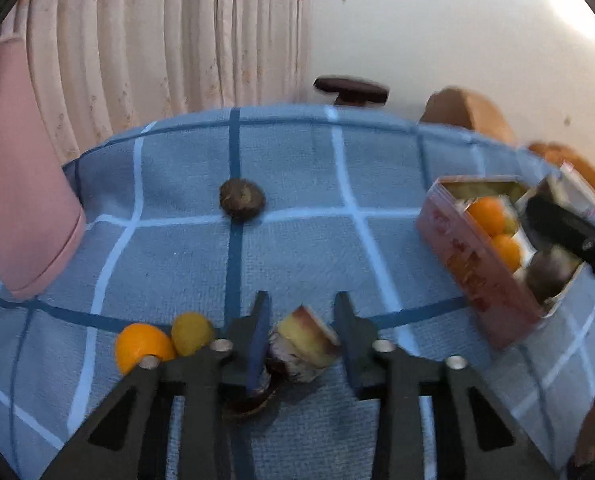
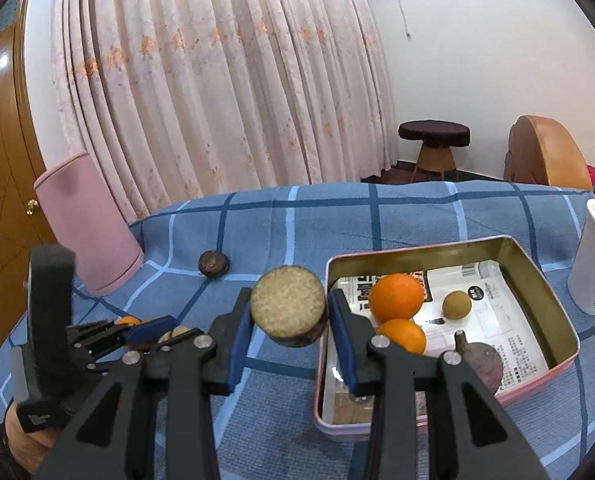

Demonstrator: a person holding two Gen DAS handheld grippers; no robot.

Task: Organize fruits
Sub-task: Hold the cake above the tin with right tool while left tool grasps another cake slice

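R gripper (image 2: 287, 322) points fwd and slightly down over the blue checked cloth (image 2: 273, 412), jaws part-open but clamped on a dark fruit half (image 2: 287, 307), cut face to cam, held clear of cloth just at 9 o'clock of the tin (image 2: 553, 312). L gripper (image 1: 301, 340) is low at the near edge, pads squeezing a cut fruit piece (image 1: 305, 340). Tin holds 2 oranges (image 2: 395, 298); loose dark fruit (image 1: 241, 198) at 12 o'clock.

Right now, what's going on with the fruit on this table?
A person works two handheld grippers. The left gripper has its jaws shut on a cut fruit piece down at the blue checked cloth, beside an orange and a yellow fruit. The right gripper holds a halved dark-skinned fruit raised beside the tin, which already holds two oranges.
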